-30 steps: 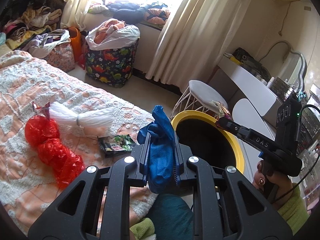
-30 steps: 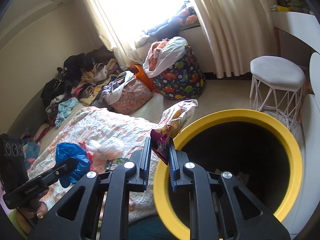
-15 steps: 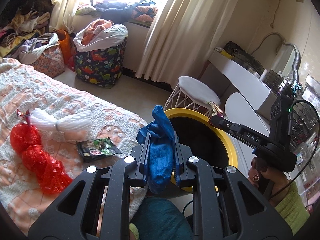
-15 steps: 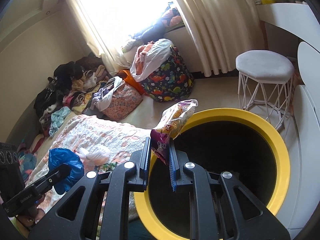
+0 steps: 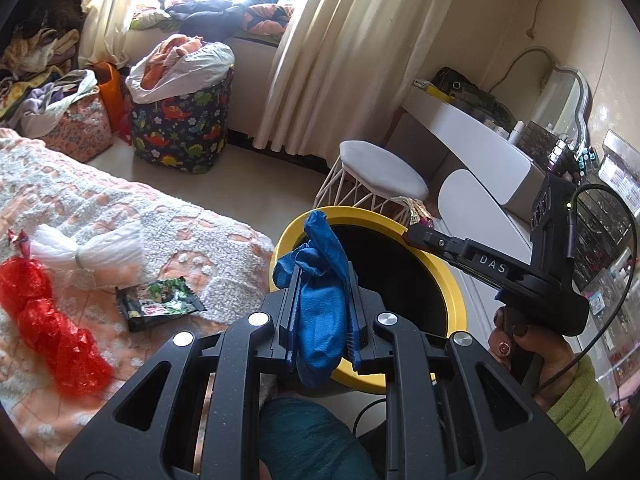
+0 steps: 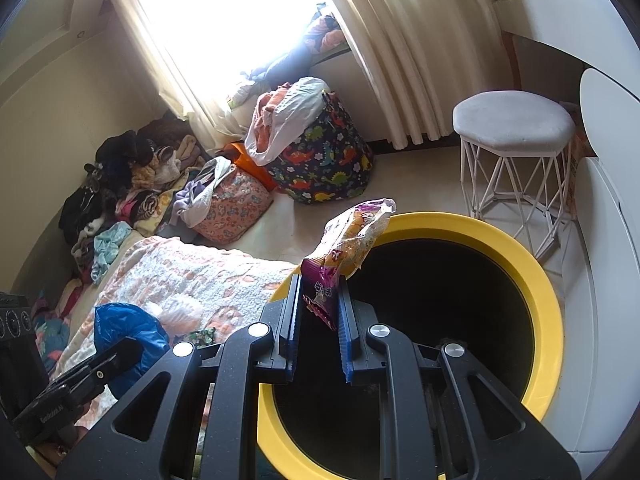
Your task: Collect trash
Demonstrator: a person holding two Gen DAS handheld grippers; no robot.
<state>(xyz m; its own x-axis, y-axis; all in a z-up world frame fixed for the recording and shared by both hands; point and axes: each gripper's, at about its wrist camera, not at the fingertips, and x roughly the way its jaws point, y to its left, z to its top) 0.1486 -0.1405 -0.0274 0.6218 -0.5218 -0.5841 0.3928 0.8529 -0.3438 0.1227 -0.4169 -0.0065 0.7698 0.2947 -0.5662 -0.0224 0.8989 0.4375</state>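
Blue bag (image 5: 320, 312) clamped in left gripper (image 5: 322, 296), just short of yellow bin (image 5: 452, 292). Snack wrapper (image 6: 344, 256) pinched in right gripper (image 6: 318, 312), over bin's near rim, poking up past the tips. Left of left gripper, on bed (image 5: 208, 220): dark packet (image 5: 160, 304), red bag (image 5: 52, 320), white bag (image 5: 88, 248). Beyond bin, stool (image 6: 514, 128).

The left gripper (image 5: 322, 312) is angled downward, its fingers (image 5: 289, 320) clamped on something held between them. The right gripper (image 6: 319, 312) is likewise tilted down and clamped, and is carried by a hand (image 5: 520, 354) in a green sleeve (image 5: 580, 408).
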